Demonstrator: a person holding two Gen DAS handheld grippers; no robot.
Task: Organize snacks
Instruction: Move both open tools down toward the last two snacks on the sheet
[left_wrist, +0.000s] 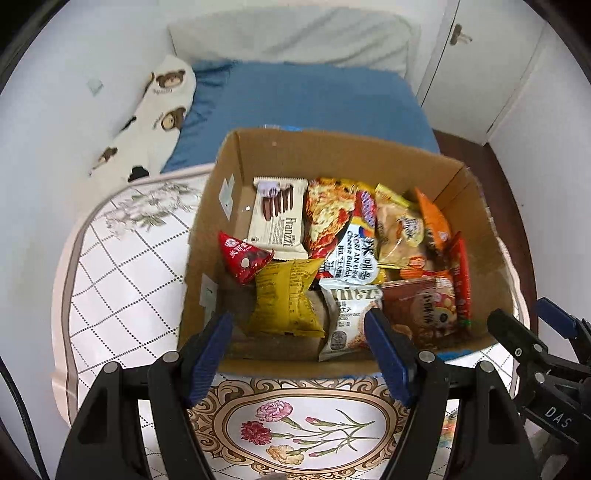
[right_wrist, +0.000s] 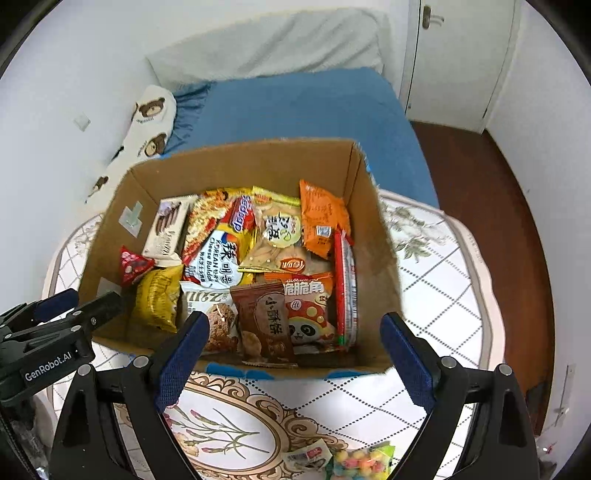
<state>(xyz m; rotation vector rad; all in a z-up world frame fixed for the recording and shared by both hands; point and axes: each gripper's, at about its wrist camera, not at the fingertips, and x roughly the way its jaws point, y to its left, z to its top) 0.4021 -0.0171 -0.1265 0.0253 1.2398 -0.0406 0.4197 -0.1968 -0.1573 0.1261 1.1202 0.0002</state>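
Note:
A cardboard box (left_wrist: 229, 162) (right_wrist: 110, 229) stands on the flowered table, full of snack packs. Inside lie a white Franzzi biscuit pack (left_wrist: 279, 218), a yellow bag (left_wrist: 286, 299) (right_wrist: 157, 299), a red triangular pack (left_wrist: 242, 256), a brown pack (right_wrist: 264, 325) and an orange pack (right_wrist: 321, 218). My left gripper (left_wrist: 299, 328) is open and empty above the box's near edge. My right gripper (right_wrist: 295, 332) is open and empty, also at the near edge. Each gripper shows in the other's view: the right one (left_wrist: 532, 317), the left one (right_wrist: 88, 295).
The table (left_wrist: 118, 280) has a white grid cloth with a flower medallion. A candy bag (right_wrist: 360, 461) and a small packet (right_wrist: 306, 456) lie on it near the front. A blue bed (left_wrist: 314, 99) and a bear-print pillow (left_wrist: 155, 114) lie behind the box. A door (right_wrist: 458, 55) is at the back right.

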